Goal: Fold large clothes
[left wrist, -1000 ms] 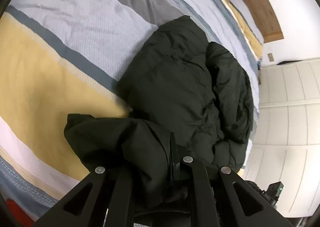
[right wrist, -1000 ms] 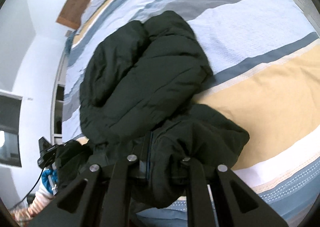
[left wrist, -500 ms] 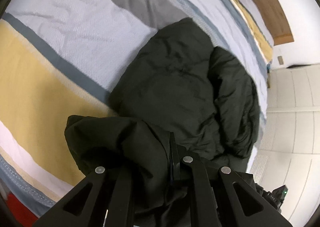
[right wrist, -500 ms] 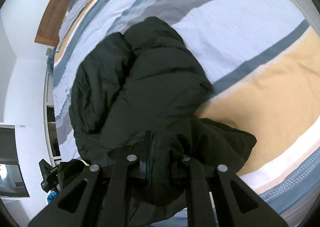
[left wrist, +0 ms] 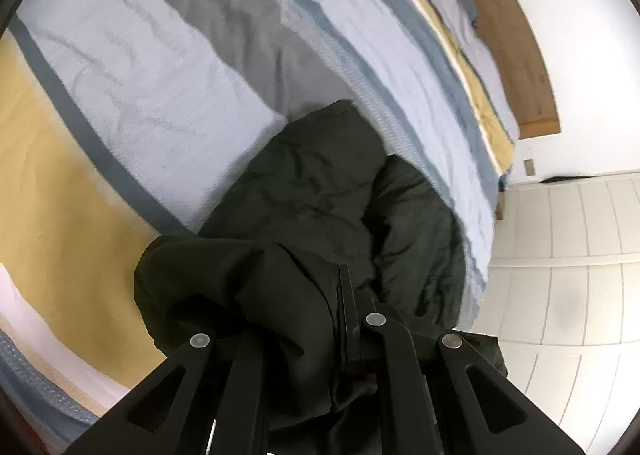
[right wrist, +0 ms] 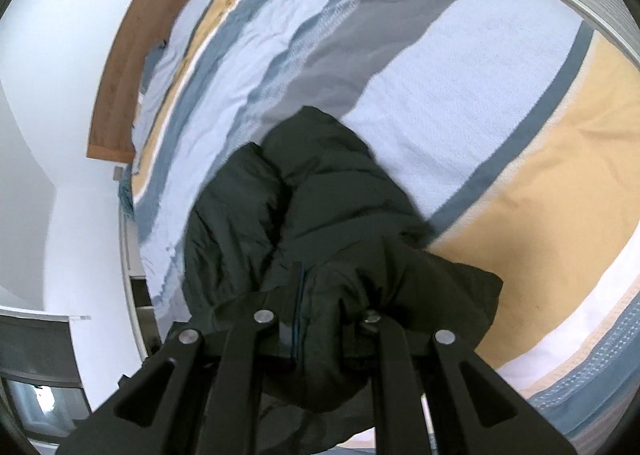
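A large black padded jacket (left wrist: 320,199) lies bunched on a striped bed cover (left wrist: 160,95); it also shows in the right wrist view (right wrist: 320,191). My left gripper (left wrist: 296,315) is shut on a bunched edge of the jacket, which drapes over its fingers. My right gripper (right wrist: 320,315) is shut on another bunched edge of the same jacket and holds it lifted above the bed cover (right wrist: 460,75). The fingertips of both grippers are hidden in the fabric.
A wooden headboard (left wrist: 504,27) runs along the far end of the bed, also seen in the right wrist view (right wrist: 132,55). White wardrobe doors (left wrist: 568,255) stand beside the bed. White walls (right wrist: 48,135) surround it.
Both grippers have risen and tilted toward the head of the bed, drawing the held edges of the jacket up; the jacket looks smaller and more of the bed shows.
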A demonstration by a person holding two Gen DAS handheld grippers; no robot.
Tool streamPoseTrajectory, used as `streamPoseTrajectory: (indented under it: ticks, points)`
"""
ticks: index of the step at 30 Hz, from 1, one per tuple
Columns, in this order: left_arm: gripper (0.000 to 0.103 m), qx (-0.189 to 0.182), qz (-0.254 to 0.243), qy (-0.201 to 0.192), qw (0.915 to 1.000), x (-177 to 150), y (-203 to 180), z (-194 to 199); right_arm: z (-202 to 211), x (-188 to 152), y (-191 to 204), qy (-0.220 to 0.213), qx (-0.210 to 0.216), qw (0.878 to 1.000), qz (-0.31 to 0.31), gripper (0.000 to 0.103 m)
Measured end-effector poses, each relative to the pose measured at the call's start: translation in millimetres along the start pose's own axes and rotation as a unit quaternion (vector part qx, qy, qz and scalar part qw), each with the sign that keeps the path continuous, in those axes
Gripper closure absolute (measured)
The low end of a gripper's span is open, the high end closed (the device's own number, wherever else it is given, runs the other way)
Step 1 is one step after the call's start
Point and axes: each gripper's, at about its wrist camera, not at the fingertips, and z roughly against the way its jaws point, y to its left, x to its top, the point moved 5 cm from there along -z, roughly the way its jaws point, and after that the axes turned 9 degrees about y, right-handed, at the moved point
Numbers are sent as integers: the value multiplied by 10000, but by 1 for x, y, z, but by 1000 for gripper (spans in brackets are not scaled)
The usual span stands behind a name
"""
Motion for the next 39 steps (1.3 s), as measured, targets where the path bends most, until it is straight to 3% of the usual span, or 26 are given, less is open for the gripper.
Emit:
streamPoseTrajectory:
  ticks: [7,13,30,39]
  points:
    - [94,-504,-51,-198,9985,8,-24,24,19,12,18,-166,278,9993,165,92]
    - [94,-721,141,-236,9970,22,-36,21,26,30,27,-305,678,9972,18,92]
    - [94,-786,900,-382,9921,93,-27,-31,-23,100,43,-414,745,9962,-163,92]
    - [94,-1271,1087,-550,9844,107,-36,-30,-32,125,56,-504,1058,9928,-260,92]
